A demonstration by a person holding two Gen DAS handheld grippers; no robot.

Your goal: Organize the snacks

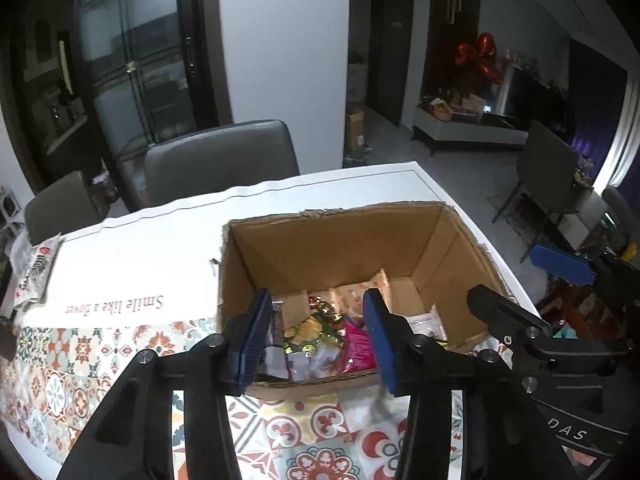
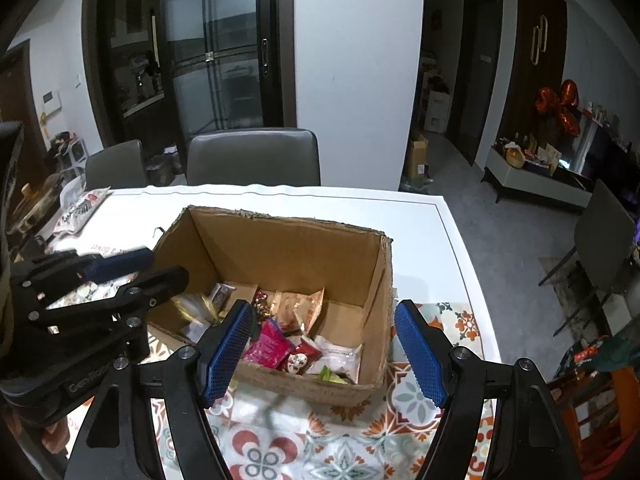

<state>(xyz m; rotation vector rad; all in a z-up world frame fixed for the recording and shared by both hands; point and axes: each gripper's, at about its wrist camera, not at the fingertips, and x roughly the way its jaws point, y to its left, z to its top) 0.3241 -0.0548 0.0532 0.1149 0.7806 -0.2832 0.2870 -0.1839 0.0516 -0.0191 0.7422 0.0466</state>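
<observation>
An open cardboard box (image 1: 336,240) (image 2: 280,252) stands on the table and holds several snack packets, among them a pink one (image 1: 356,344) (image 2: 268,342) and a white one (image 2: 340,356). My left gripper (image 1: 316,344) is open and empty above the box's near edge. My right gripper (image 2: 324,348) is open and empty, also over the near edge. Each gripper shows in the other's view: the right at the right (image 1: 532,280), the left at the left (image 2: 132,272). A snack bag (image 1: 34,268) (image 2: 78,210) lies on the table's far left.
The table (image 1: 360,184) carries a patterned tile cloth (image 1: 80,356) (image 2: 320,440) and a white sheet with lettering (image 1: 120,304). Two grey chairs (image 1: 216,160) (image 2: 252,156) stand behind it. The table's right edge (image 2: 468,264) drops to open floor.
</observation>
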